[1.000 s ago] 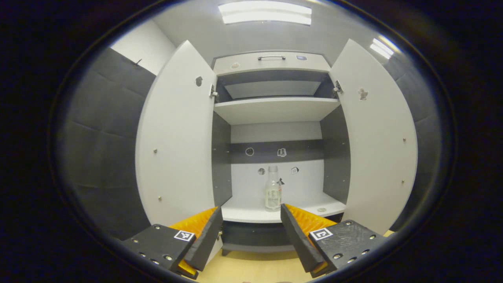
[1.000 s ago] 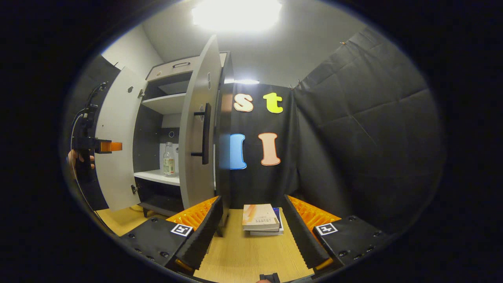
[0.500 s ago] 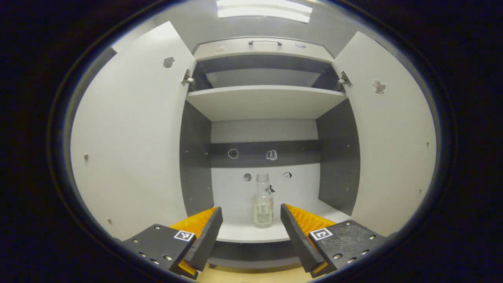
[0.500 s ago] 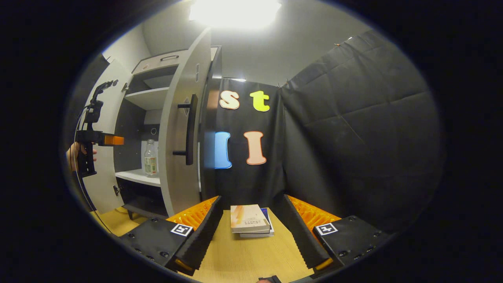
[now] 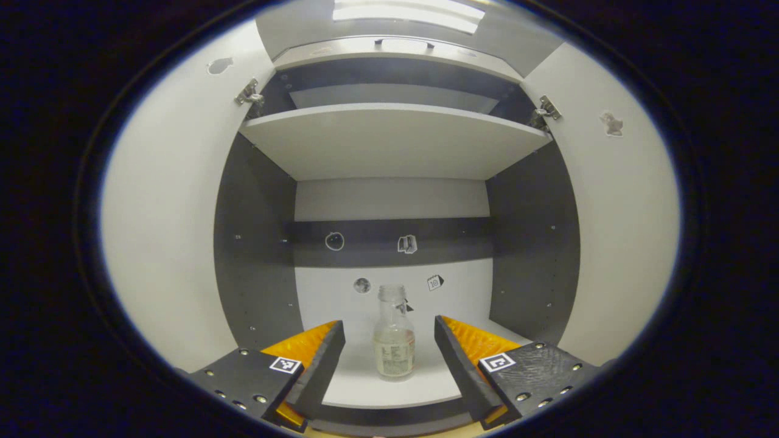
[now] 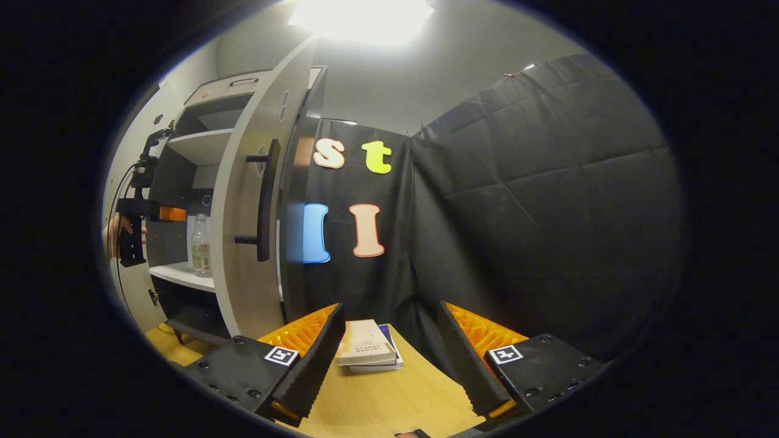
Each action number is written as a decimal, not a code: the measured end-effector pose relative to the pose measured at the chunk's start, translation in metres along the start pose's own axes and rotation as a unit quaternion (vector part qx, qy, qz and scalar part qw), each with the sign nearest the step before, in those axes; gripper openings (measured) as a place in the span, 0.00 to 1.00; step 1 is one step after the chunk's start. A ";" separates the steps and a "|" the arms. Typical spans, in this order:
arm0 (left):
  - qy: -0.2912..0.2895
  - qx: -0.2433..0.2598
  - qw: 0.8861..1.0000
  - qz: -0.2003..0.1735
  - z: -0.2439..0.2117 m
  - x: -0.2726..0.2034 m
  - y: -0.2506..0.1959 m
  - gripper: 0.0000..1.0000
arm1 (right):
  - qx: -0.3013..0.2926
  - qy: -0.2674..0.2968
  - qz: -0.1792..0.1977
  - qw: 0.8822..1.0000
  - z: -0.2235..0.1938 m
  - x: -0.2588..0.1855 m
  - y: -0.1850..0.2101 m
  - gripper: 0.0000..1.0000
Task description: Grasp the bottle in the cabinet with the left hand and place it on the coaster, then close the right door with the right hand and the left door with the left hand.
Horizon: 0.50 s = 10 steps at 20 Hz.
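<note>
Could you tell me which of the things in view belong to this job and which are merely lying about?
Job:
bottle on the cabinet's lower shelf
left gripper, open, lined up on the bottle
right door, open
left door, open
right gripper, open

Lying about:
books on the table
</note>
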State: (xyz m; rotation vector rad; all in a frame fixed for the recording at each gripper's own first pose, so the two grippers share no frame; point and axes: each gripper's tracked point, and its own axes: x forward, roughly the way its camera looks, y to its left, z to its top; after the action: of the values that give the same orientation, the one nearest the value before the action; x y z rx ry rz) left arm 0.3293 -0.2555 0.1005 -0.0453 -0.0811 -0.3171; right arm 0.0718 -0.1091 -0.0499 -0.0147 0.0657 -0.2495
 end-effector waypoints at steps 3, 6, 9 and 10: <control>0.003 -0.004 1.000 -0.013 -0.004 0.025 -0.001 0.92 | -0.002 0.005 -0.020 1.000 -0.003 0.003 0.001 0.93; 0.002 -0.001 1.000 -0.019 -0.006 0.045 -0.001 0.90 | -0.011 0.010 -0.033 0.999 -0.005 0.003 0.004 0.97; -0.007 -0.007 1.000 -0.027 -0.005 0.063 -0.001 0.92 | -0.014 0.014 -0.049 0.999 -0.008 0.004 0.005 0.93; -0.007 -0.008 1.000 -0.029 -0.006 0.070 0.001 0.92 | -0.013 0.016 -0.054 0.998 -0.009 0.004 0.006 0.93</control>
State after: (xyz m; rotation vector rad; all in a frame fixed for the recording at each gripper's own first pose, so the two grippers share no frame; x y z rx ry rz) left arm 0.3959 -0.2769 0.1010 -0.0607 -0.0933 -0.3747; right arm 0.0764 -0.1041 -0.0590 -0.0412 0.0997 -0.3561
